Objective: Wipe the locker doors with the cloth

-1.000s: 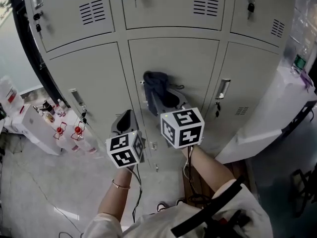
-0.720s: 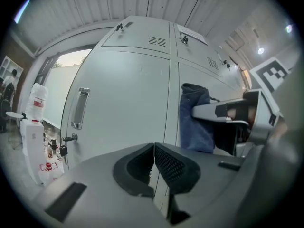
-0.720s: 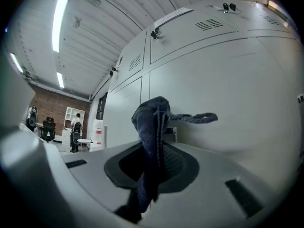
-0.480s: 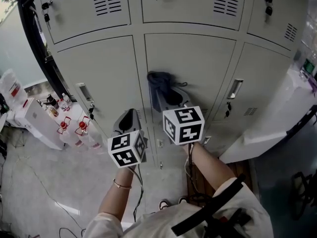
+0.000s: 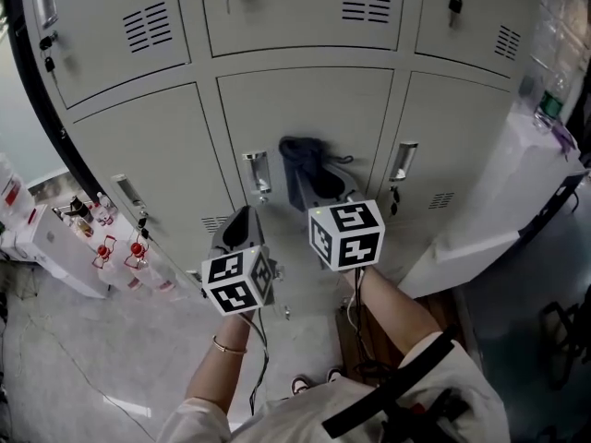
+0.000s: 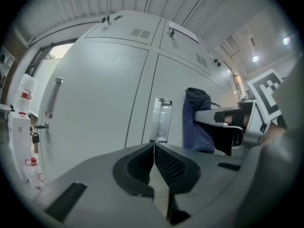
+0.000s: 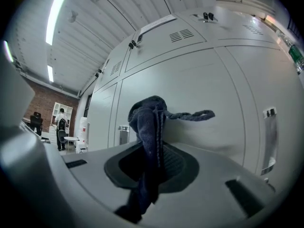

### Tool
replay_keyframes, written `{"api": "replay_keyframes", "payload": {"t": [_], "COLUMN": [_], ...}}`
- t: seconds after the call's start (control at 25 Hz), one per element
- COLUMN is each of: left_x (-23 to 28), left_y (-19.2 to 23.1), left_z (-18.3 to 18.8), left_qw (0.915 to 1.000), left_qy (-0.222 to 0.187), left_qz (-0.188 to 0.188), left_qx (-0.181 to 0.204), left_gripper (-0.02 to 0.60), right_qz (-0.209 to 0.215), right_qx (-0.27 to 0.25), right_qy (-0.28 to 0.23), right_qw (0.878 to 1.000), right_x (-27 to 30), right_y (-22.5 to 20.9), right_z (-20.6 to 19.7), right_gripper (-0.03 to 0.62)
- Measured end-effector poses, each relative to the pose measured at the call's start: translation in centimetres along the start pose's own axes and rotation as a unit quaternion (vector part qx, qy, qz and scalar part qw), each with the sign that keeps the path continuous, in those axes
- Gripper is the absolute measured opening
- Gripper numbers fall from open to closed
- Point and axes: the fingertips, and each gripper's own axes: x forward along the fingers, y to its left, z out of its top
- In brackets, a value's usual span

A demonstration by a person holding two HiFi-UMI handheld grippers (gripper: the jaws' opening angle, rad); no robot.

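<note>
Grey locker doors — blue cloth between closed jaws of right gripper

My head camera looks steeply down at the lockers from farther back. My two gripper cameras look along their jaws at them from near, both catching the cloth.

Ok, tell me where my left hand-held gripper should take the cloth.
Grip the bunched top of the cloth, which stands clear above the shut jaws of the right hand-held gripper. Come from the left, the side of the left hand-held gripper; open it first, since its jaws are together. The cloth's thin tail strays right, away from it.
</note>
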Motion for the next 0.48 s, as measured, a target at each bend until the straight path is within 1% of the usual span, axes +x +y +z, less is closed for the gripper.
{"api": "replay_keyframes", "payload": {"t": [0.48], "left_x": [3.0], "left_y": [-9.1], "left_z": [-0.5], "left_qw": [0.9987], "left_qy": [0.004], "left_qz": [-0.051], "left_qx": [0.005], "left_gripper": [0.009], "right_qz": [-0.052], "right_qx": [0.004], "right_qy": [-0.007], "right_qw": [0.999], "right_x": [-4.9], "right_y": [-9.9], "right_z": [0.5], "right_gripper": [0.048]}}
